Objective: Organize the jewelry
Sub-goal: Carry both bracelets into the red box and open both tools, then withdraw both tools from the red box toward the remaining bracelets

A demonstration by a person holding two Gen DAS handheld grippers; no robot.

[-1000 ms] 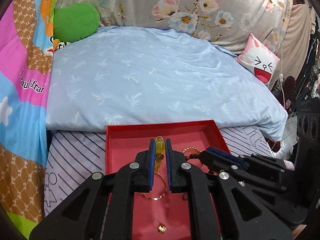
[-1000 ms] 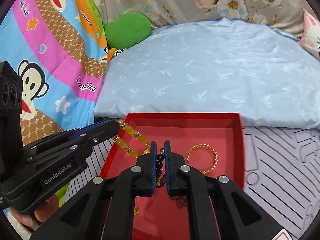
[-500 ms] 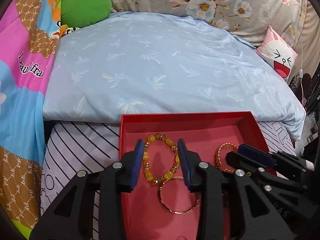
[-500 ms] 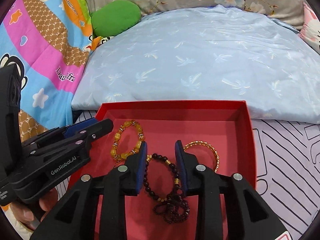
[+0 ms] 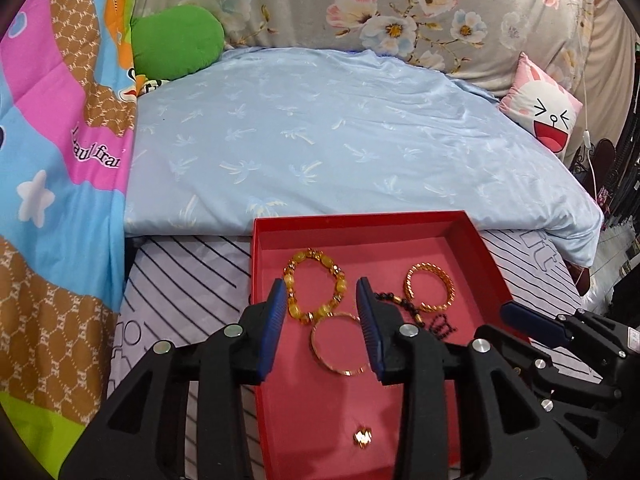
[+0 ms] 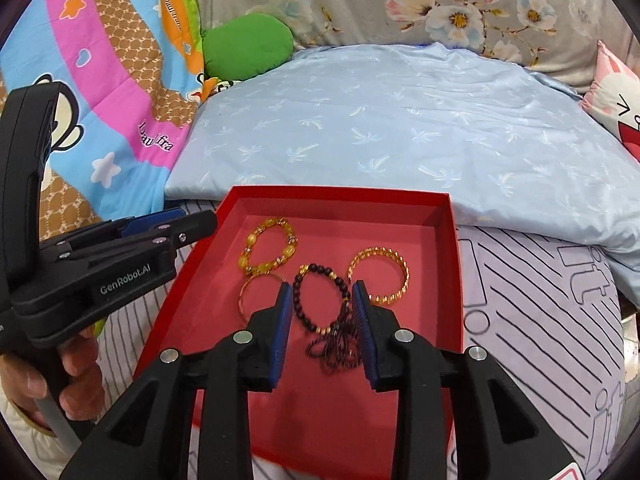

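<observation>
A red tray (image 5: 476,236) (image 6: 454,240) lies on the striped sheet and holds the jewelry. In it lie a yellow bead bracelet (image 5: 294,276) (image 6: 246,254), a thin gold bangle (image 5: 320,354) (image 6: 243,300), a dark bead bracelet with tassel (image 6: 304,314) (image 5: 414,312), a twisted gold bracelet (image 5: 444,276) (image 6: 402,278) and a small gold charm (image 5: 362,437). My left gripper (image 5: 322,292) is open and empty above the yellow bracelet and bangle. My right gripper (image 6: 320,294) is open and empty over the dark bracelet.
A folded light-blue quilt (image 5: 340,132) lies just behind the tray. A colourful cartoon blanket (image 5: 52,152) is at the left, with a green cushion (image 5: 176,40) and a pink rabbit pillow (image 5: 548,112) at the back. The bed edge drops off at the right.
Both grippers have opened, letting go of the yellow bracelet and the dark bracelet into the tray. Both have pulled back and up a little.
</observation>
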